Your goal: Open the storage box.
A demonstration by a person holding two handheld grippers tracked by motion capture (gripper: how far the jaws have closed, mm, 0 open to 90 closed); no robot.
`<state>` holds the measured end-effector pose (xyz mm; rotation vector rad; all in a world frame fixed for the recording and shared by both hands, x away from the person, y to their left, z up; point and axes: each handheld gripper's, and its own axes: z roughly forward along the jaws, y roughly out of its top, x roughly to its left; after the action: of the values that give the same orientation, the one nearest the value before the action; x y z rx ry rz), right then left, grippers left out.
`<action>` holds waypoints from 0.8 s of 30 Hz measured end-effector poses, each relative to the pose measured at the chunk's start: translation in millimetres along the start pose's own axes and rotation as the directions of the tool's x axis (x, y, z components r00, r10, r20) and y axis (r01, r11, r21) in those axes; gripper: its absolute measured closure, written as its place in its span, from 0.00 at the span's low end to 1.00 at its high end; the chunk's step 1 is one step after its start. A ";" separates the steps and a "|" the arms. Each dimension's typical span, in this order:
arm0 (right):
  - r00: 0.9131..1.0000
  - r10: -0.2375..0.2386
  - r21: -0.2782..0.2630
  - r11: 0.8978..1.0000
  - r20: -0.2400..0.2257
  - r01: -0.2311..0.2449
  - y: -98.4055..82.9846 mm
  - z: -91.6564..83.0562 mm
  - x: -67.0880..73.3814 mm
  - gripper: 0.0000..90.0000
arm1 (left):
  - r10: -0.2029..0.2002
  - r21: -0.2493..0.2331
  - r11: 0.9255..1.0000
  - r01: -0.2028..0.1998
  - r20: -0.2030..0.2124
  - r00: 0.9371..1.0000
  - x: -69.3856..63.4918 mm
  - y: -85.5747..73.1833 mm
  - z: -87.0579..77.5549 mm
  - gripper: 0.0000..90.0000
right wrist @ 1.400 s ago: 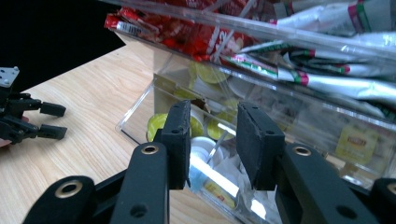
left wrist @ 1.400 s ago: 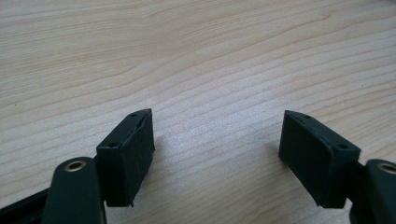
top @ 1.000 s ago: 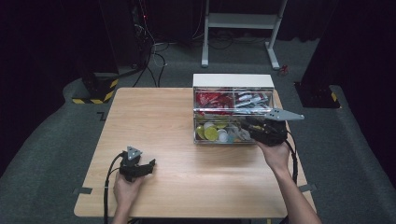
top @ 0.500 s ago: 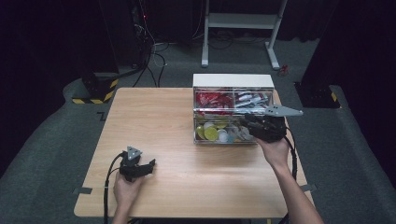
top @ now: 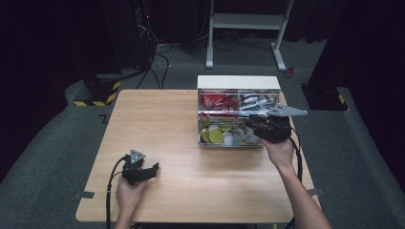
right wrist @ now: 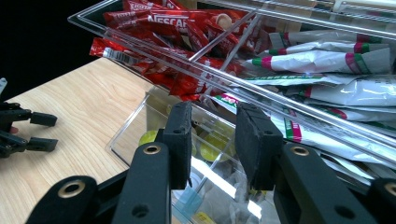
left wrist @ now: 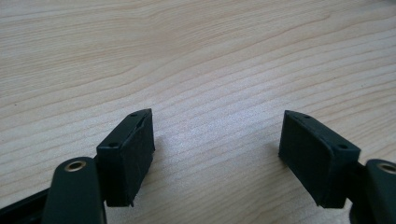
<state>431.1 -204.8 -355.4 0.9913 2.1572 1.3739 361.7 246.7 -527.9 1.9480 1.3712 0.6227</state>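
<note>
Your right gripper (right wrist: 212, 140) closed at clear organizer's (top: 237, 86) near lower tier, grasp unclear; next pull gently; left gripper (left wrist: 217, 154) idle, agape.

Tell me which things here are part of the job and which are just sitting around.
In the job:
- right hand-held gripper, jaws narrowed at the lower tier
- clear organizer
- yellow pods in its lower tier

Lying about:
- left hand-held gripper, open, resting on the table
- red sachets and white sachets in the upper tier
- white stand behind the table

lower drawer contents (top: 224, 137) indistinct
</note>
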 end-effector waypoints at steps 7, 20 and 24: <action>1.000 0.006 -0.005 1.000 0.011 -0.006 1.4 -2.2 -2.9 0.74 | -0.002 0.000 1.000 0.002 0.001 1.000 -0.2 0.0 0.1 0.30; 1.000 -0.011 0.001 1.000 0.020 0.011 6.8 -3.2 -2.0 0.74 | -0.003 0.000 1.000 0.003 0.001 1.000 -0.2 -0.1 0.1 0.30; 1.000 -0.014 -0.003 1.000 0.021 0.014 9.1 -5.1 -1.4 0.74 | -0.003 0.000 1.000 0.003 0.002 1.000 -0.2 -0.1 0.0 0.30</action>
<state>431.9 -206.5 -345.1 0.9839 2.1418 1.3538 361.6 246.5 -528.0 1.9455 1.3729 0.6194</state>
